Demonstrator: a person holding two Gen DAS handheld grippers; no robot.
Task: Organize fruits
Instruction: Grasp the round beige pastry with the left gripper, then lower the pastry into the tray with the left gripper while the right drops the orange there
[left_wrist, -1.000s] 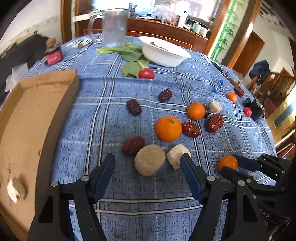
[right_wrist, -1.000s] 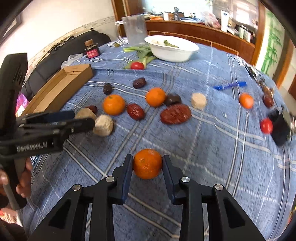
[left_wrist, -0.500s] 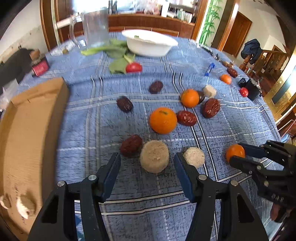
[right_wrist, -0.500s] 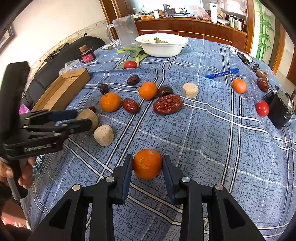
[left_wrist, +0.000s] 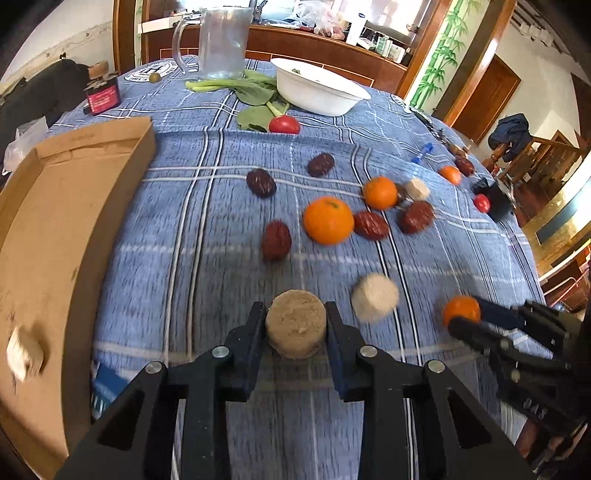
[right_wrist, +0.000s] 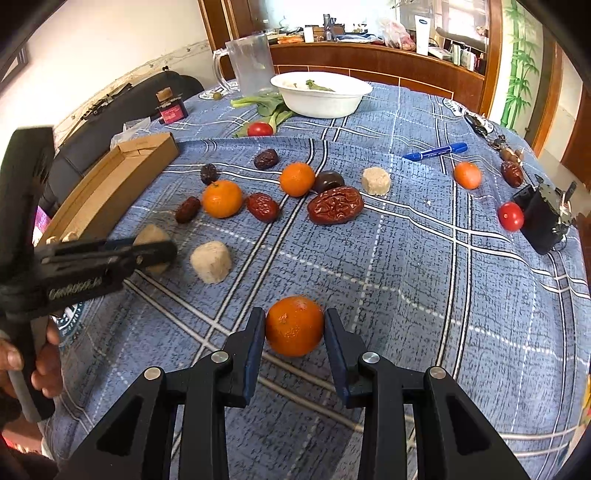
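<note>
My left gripper is shut on a round tan cake just above the blue checked cloth; it shows from the side in the right wrist view. My right gripper is shut on a small orange, also seen at the right of the left wrist view. A second pale cake lies between the two grippers. More oranges, red dates and cherry tomatoes are scattered across the middle of the table.
A shallow cardboard box lies at the left with a pale piece inside. A white bowl, greens, a glass jug and a small red jar stand at the back. A blue pen and a black box lie right.
My left gripper has moved forward and closed on the round tan cake, which was lying between its open fingers before. My right gripper still holds the orange in about the same place.
</note>
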